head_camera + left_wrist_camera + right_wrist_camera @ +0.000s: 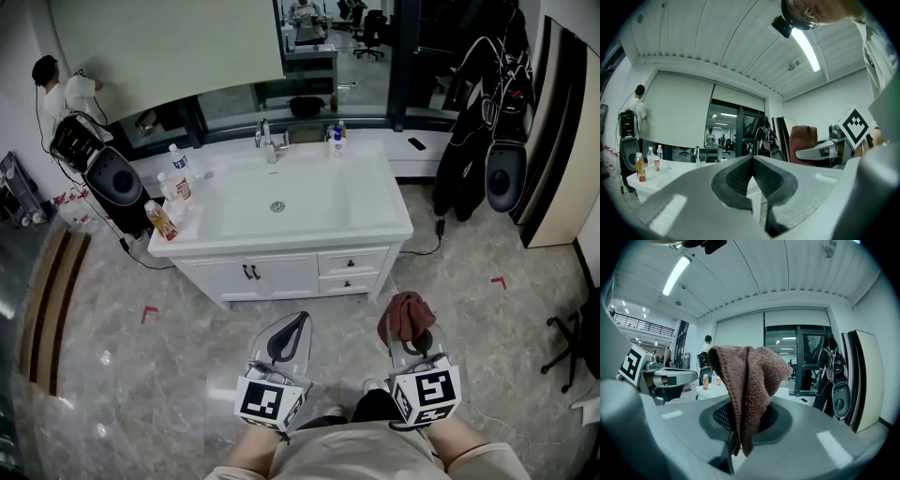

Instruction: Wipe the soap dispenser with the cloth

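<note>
The right claw [743, 425] is clamped on a brown, coarse-knit cloth [752, 376] bunched in a soft fold. The left claw [752, 161] is closed on nothing. The small soap dispenser [337, 138] stands just right of the faucet [270, 142] on the smooth white bench [380, 211], well apart from both claws. Wiping looks not yet begun.

Office-lab space, washbasin cabinet [281, 267], glass partition [337, 56], office chairs [373, 33]
</note>
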`<state>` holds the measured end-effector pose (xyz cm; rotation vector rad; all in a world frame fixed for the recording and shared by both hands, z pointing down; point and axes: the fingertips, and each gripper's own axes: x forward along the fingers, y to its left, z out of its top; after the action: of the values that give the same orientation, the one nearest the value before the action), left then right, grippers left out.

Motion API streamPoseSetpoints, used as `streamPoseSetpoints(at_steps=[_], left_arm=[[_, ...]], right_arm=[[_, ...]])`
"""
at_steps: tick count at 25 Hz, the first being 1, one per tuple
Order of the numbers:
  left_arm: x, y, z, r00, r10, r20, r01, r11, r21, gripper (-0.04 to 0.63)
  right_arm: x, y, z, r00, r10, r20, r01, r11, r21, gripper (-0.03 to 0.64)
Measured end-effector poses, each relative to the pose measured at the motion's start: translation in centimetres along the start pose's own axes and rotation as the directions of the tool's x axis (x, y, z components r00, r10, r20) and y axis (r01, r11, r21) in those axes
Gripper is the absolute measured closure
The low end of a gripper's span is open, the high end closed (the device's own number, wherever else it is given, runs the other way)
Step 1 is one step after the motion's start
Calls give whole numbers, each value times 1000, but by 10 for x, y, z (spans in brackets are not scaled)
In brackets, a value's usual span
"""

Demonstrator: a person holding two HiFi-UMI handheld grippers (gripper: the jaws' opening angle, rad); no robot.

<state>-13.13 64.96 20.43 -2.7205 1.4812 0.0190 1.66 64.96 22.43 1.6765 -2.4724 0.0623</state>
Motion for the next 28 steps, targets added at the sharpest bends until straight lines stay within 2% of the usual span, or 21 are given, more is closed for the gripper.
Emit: streamPoseSetpoints(at_steps=[5, 12, 15, 18, 24, 28], left_arm=[[28, 17, -12, 1000, -16, -18, 16, 1000, -11, 595], [98, 53, -26, 1000, 19, -16, -19, 1000, -10, 595], [145, 65, -23, 1000, 6, 11, -6, 1000, -24, 595], [203, 81, -22, 1000, 8, 16, -8, 1000, -7, 595], [314, 125, -29, 997, 72, -25, -72, 997, 14, 595], [364, 146, -41, 993, 101, -60, -101, 995, 0, 595]], right_arm=[[39, -6, -11, 997, 68, -36, -67, 997, 40, 537], [117, -42, -15, 991, 131, -39, -130, 991, 32, 538], [163, -72, -11, 983, 181, -24, -179, 982, 54, 538], [218, -109, -6, 978, 208, -29, -206, 977, 53, 538], [318, -188, 13, 971, 239, -34, -238, 971, 31, 538], [369, -231, 12, 972, 232, -48, -229, 971, 64, 538]])
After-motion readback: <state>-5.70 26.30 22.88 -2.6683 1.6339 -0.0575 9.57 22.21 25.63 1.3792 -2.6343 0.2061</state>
